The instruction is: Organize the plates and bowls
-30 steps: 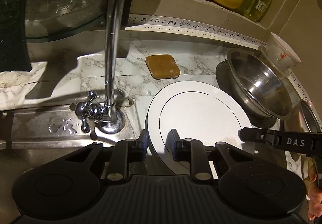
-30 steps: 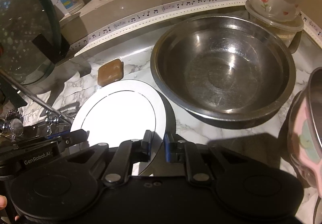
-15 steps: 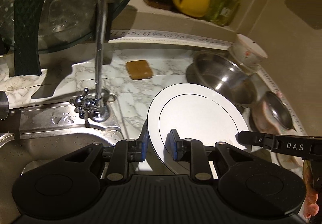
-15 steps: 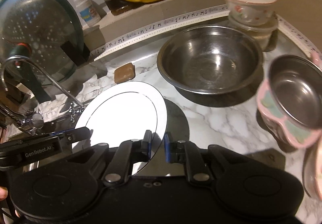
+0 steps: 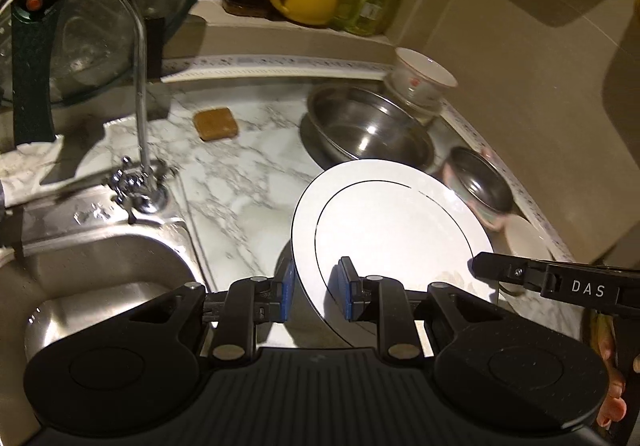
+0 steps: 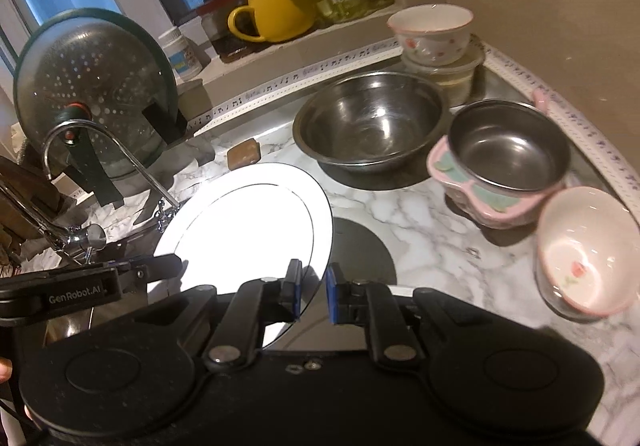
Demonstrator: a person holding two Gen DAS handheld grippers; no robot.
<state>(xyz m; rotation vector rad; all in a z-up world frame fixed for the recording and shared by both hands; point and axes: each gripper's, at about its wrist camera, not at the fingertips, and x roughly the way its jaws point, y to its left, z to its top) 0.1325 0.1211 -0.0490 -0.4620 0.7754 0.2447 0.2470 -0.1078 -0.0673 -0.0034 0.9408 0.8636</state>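
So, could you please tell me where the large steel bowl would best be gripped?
Probably at the near rim of the large steel bowl, coming from above with one finger inside the wall. It sits upright and empty, and the pink-cased bowl crowds its right side.

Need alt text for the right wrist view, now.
Both grippers hold a white plate by opposite rims above a marble counter. Behind it sit a large steel bowl, a pink-rimmed steel bowl and a floral bowl.

The white plate hid the marble counter beneath it and part of the pink-sided steel bowl, itself blurred. Beside the plate, the small white bowl showed only partly. The glass lid was cut off at the frame's edge.
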